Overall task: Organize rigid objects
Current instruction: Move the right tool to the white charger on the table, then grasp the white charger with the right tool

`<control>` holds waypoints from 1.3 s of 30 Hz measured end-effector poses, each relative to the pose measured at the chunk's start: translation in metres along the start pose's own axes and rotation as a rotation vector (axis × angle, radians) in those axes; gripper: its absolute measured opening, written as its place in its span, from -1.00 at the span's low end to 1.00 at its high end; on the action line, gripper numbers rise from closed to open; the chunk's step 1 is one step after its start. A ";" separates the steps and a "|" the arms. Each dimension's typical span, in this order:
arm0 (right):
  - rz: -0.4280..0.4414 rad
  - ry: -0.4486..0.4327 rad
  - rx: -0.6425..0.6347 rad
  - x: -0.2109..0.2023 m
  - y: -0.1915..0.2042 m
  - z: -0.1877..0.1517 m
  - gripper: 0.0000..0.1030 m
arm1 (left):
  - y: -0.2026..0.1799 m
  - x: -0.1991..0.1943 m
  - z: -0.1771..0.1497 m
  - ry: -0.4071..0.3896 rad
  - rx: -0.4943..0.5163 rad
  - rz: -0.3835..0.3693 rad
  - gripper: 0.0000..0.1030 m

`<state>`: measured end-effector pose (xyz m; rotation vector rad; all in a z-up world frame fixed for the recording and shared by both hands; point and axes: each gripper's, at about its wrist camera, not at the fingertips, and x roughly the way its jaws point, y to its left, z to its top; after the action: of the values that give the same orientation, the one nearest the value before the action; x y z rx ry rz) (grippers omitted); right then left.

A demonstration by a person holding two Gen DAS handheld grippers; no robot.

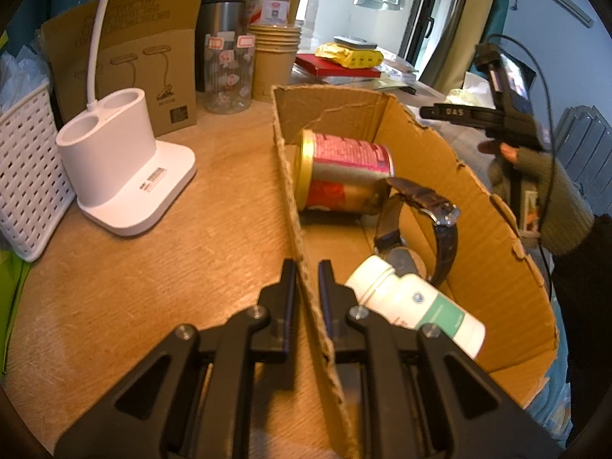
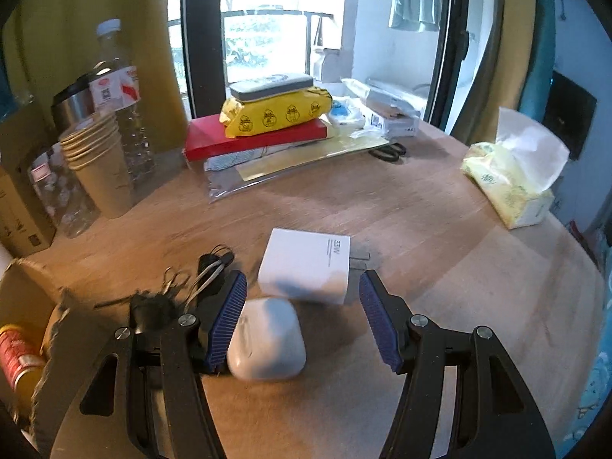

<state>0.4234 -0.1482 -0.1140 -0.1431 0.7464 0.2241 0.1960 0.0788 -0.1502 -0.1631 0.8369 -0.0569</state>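
My left gripper (image 1: 307,273) is shut on the near wall of an open cardboard box (image 1: 493,252). Inside the box lie a red and gold can (image 1: 344,172), a dark leather wristwatch (image 1: 428,222) and a white pill bottle (image 1: 417,302). My right gripper (image 2: 302,294) is open over the table, its jaws either side of a white earbud case (image 2: 267,340), which lies against the left blue pad (image 2: 226,317). A white charger block (image 2: 306,264) sits just beyond it. A bunch of keys with a dark fob (image 2: 183,287) lies to the left. The box corner (image 2: 26,306) shows at the far left.
A white lamp base (image 1: 122,168), a white basket (image 1: 26,176), a brown carton (image 1: 126,57), cups (image 1: 273,61), a glass and a bottle stand at the back left. A red box with a yellow pack (image 2: 267,122), scissors (image 2: 390,151) and a tissue pack (image 2: 512,179) sit across the table.
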 end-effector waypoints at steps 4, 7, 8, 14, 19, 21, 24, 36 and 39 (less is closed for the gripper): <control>0.031 0.025 0.029 0.016 -0.007 0.003 0.26 | 0.001 0.001 0.000 0.001 -0.002 -0.004 -0.75; 0.053 0.022 0.043 0.018 -0.012 0.006 0.26 | 0.002 0.001 0.000 0.002 -0.003 -0.005 -0.75; 0.055 0.020 0.042 0.019 -0.013 0.007 0.26 | 0.002 0.001 0.000 0.002 -0.003 -0.005 -0.75; 0.088 0.034 0.063 0.028 -0.018 0.014 0.27 | 0.002 0.001 0.000 0.002 -0.004 -0.006 -0.75; 0.066 0.032 0.055 0.030 -0.014 0.016 0.27 | 0.003 0.002 0.001 0.003 -0.004 -0.007 -0.75; 0.055 0.044 0.056 0.029 -0.012 0.018 0.27 | 0.003 0.002 0.001 0.003 -0.004 -0.007 -0.75; 0.045 0.046 0.043 0.030 -0.008 0.020 0.29 | 0.003 0.002 0.001 0.003 -0.004 -0.007 -0.75; -0.014 0.062 0.016 0.041 0.002 0.030 0.54 | 0.003 0.002 0.001 0.003 -0.004 -0.007 -0.75; -0.010 0.081 0.009 0.043 0.006 0.030 0.44 | 0.003 0.002 0.001 0.003 -0.004 -0.007 -0.75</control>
<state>0.4727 -0.1299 -0.1219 -0.1476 0.8266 0.2061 0.1977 0.0815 -0.1512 -0.1700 0.8398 -0.0624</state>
